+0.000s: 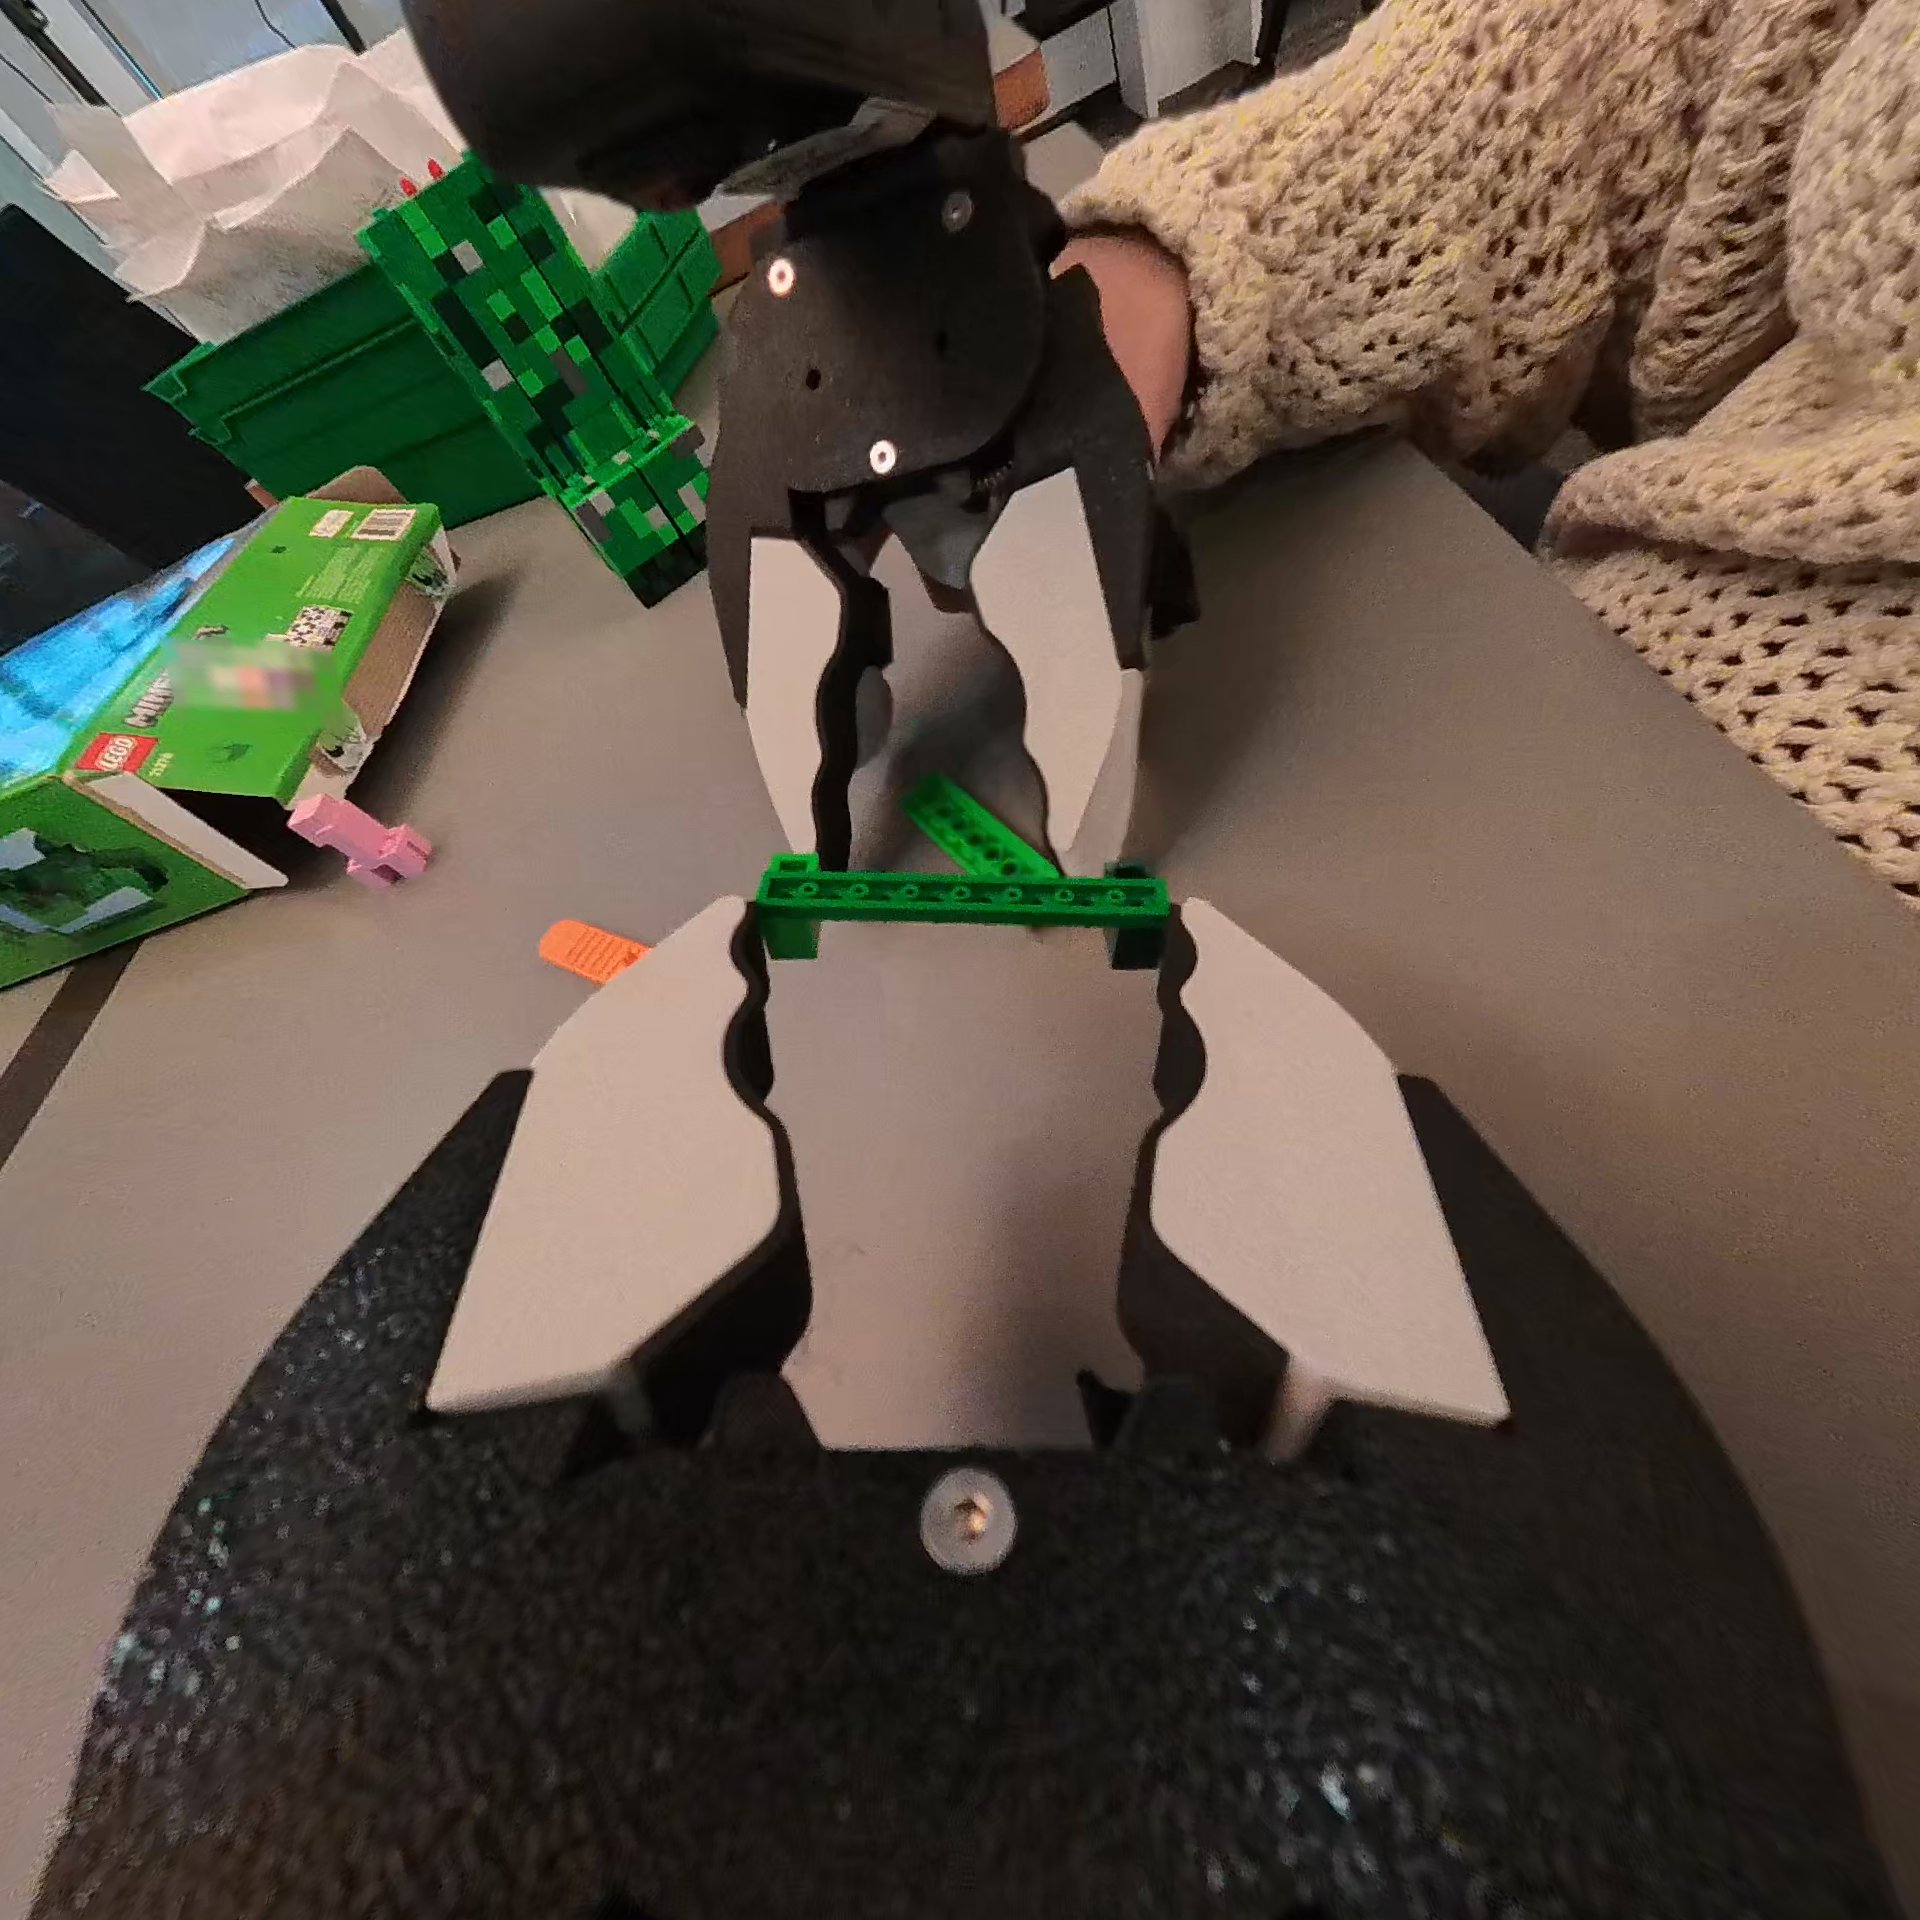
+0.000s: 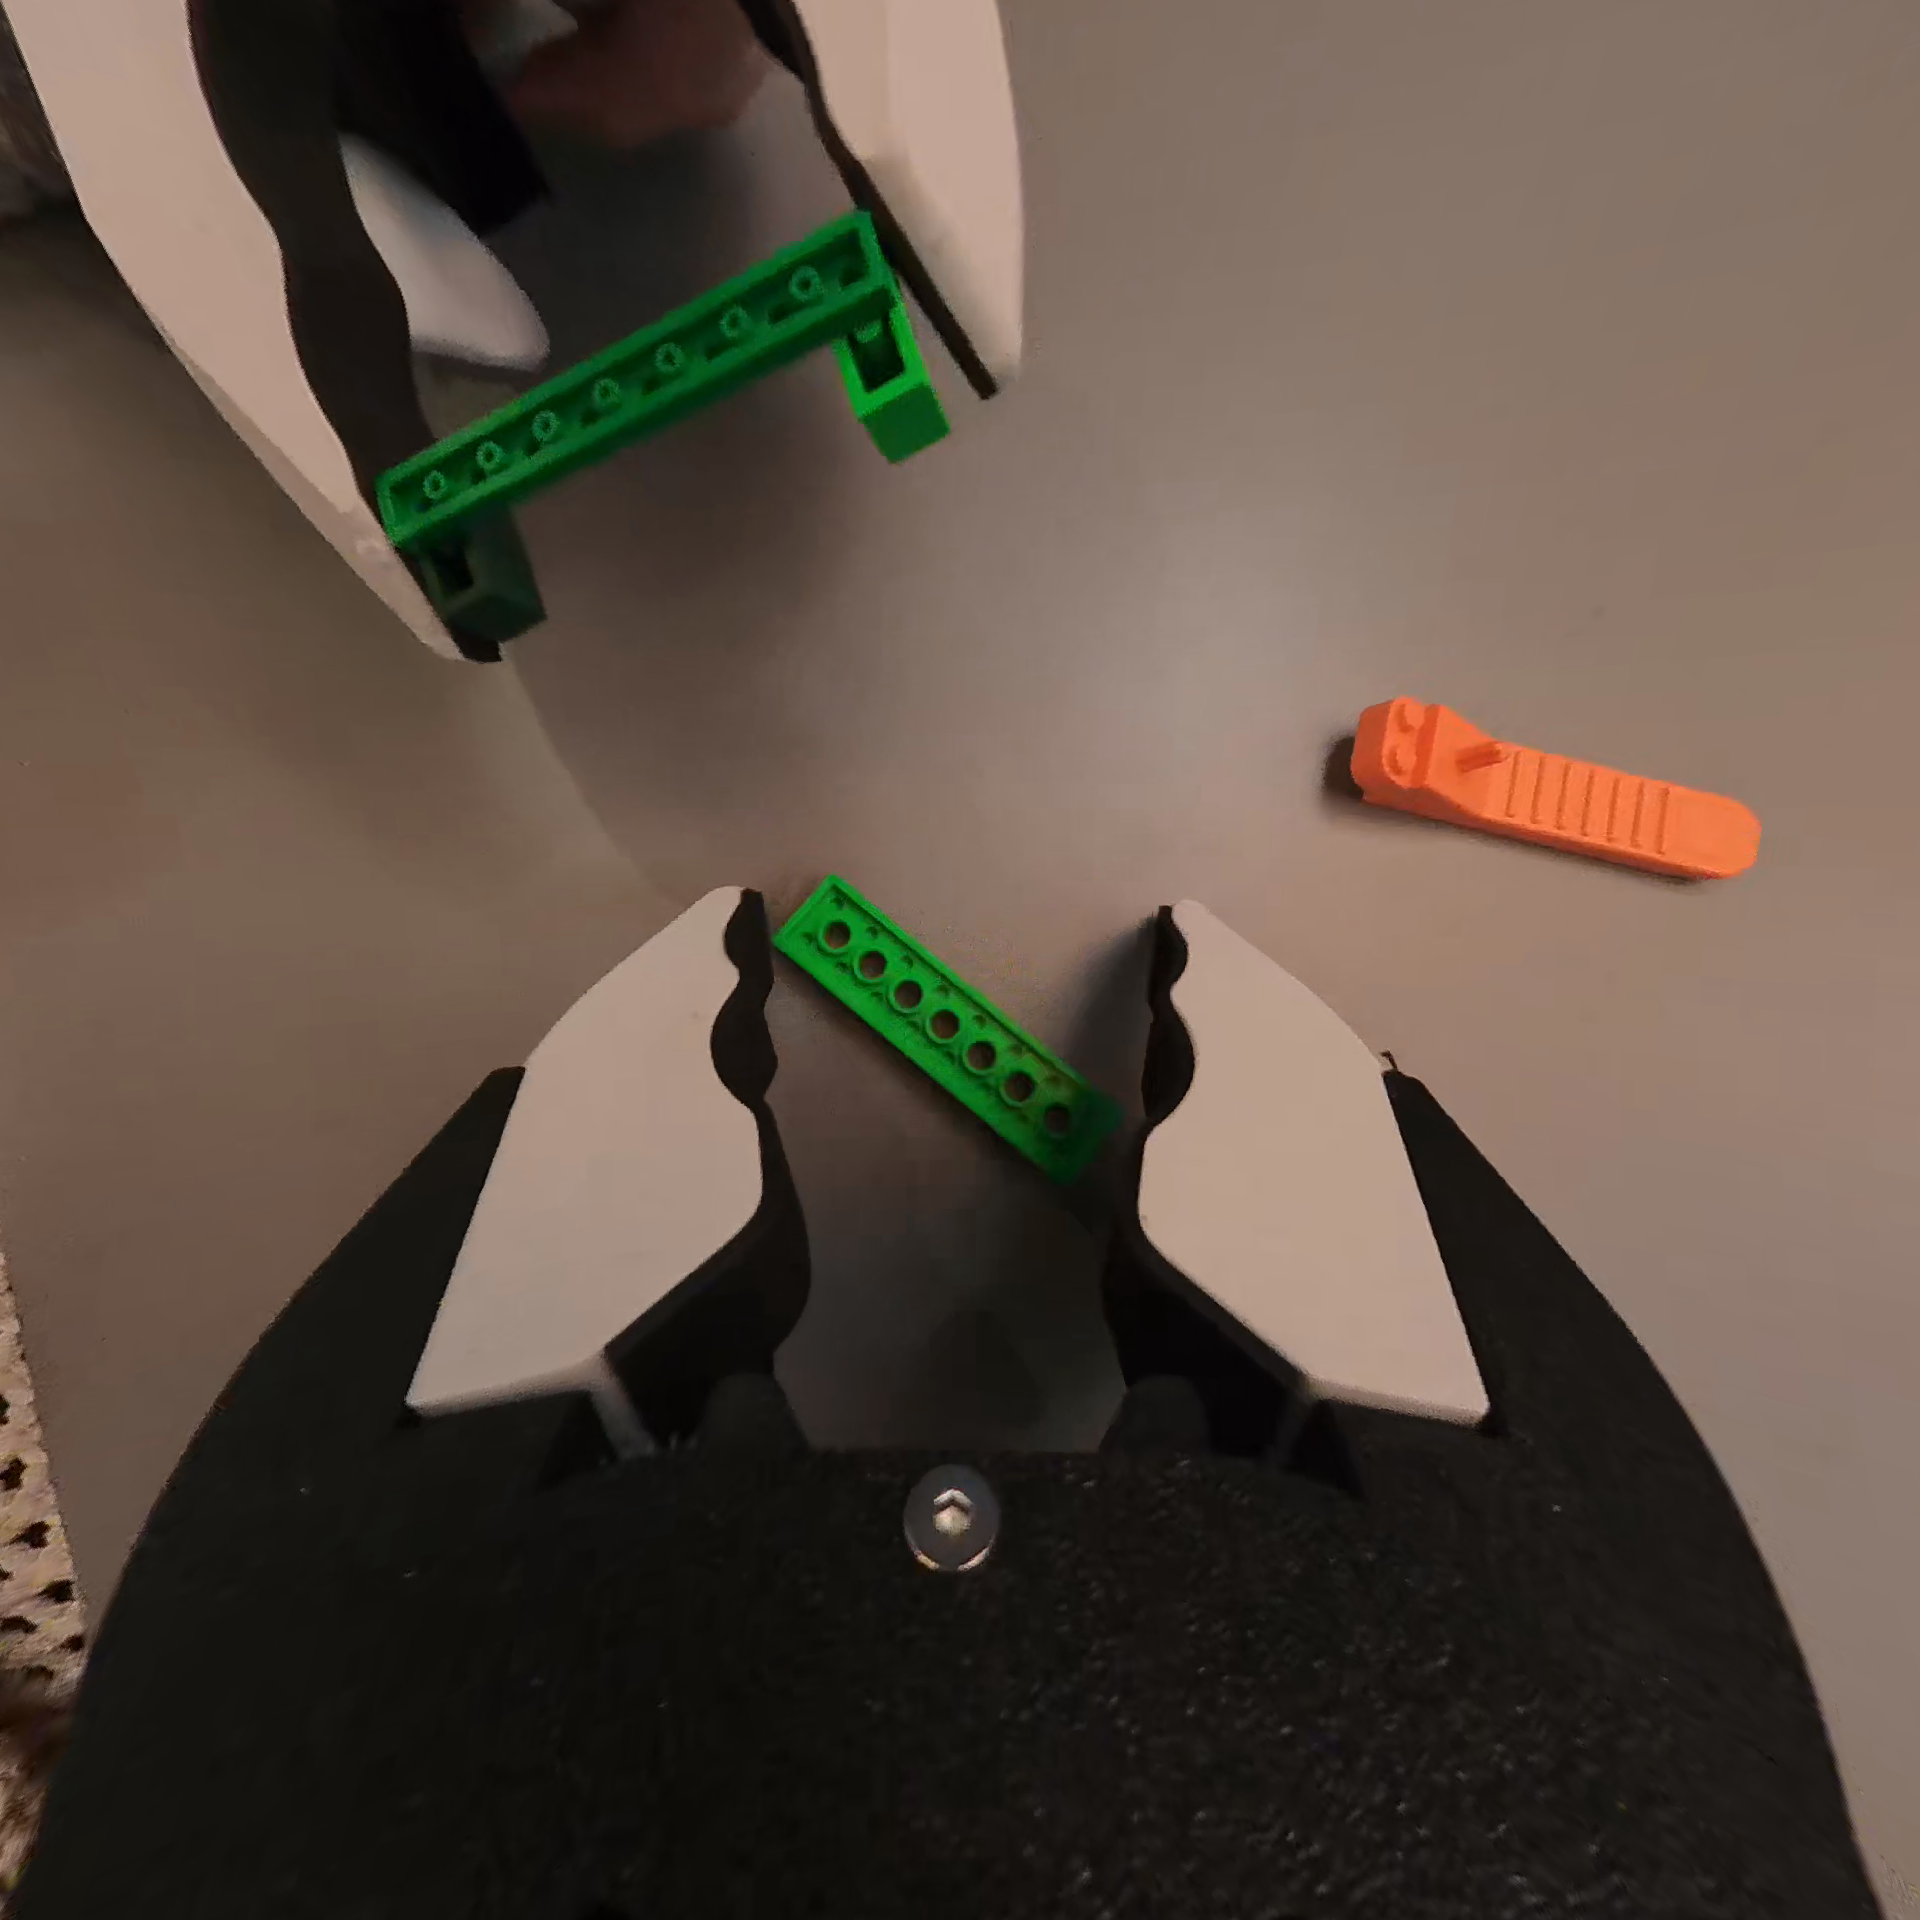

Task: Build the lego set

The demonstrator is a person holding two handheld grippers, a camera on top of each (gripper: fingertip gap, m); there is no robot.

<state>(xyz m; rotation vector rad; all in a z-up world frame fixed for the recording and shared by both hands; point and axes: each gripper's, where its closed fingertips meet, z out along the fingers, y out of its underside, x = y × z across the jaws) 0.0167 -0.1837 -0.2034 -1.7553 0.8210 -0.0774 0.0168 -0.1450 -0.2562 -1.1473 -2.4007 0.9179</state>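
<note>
Far left edge of the table (image 1: 1351, 935): green set box (image 1: 223, 707), pink piece (image 1: 364, 836)
Behind it: built green figure (image 1: 540, 384)
Left gripper (image 1: 961, 925): clamped endwise on a long green brick assembly (image 1: 961, 902)
Right gripper (image 2: 961, 914): spread wide around a loose green plate (image 2: 945, 1027) lying flat
Right of plate: orange brick separator (image 2: 1558, 795)
</note>
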